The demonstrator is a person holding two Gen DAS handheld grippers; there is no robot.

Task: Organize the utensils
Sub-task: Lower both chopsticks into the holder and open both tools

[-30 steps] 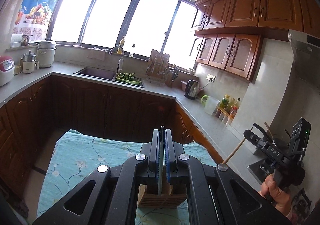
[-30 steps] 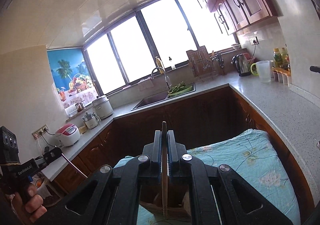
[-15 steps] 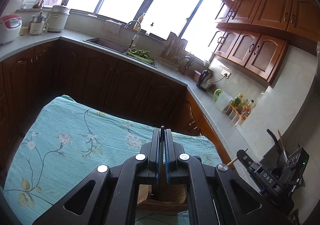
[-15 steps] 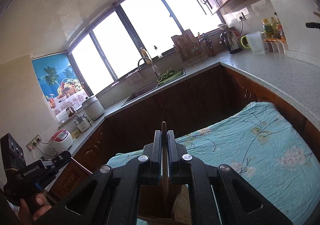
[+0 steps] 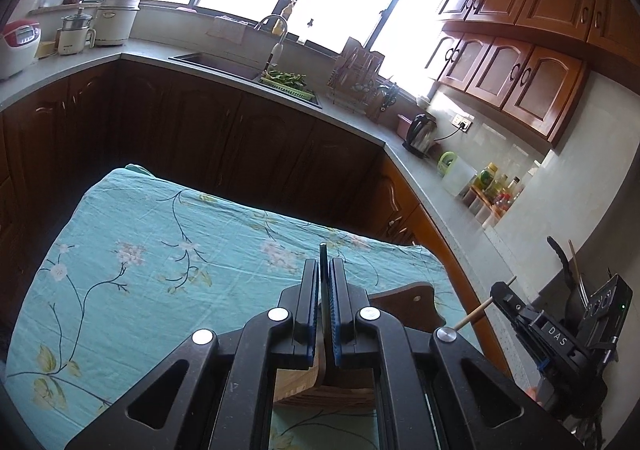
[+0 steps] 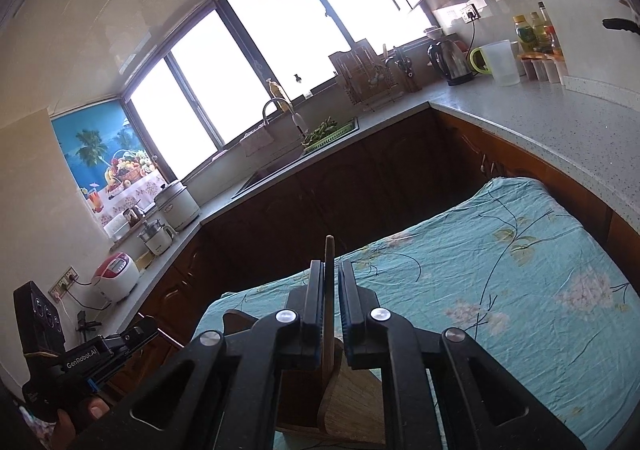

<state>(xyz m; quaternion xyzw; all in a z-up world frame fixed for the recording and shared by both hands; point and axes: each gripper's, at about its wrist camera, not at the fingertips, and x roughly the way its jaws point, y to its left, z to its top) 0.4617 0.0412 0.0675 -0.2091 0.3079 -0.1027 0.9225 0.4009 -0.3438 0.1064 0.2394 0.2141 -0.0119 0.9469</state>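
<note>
— Dropped lower over the cloth-covered bench [image 5: 160, 270] since a second back; wooden utensil holder [image 5: 404, 300] now at bottom centre, right under the tips.
— Parting just now at the left claw [image 5: 325, 270], with the black utensil handle [image 5: 322, 250] loose between the pads. Same at the right claw [image 6: 330, 266] round the wooden spatula [image 6: 329, 246].
— Best to open fully, then lift straight up without dragging either handle.

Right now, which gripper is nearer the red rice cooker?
Left gripper, on the rice cooker's side; right gripper opposite, by the bottles. Both jaws are opening, utensils between them.
</note>
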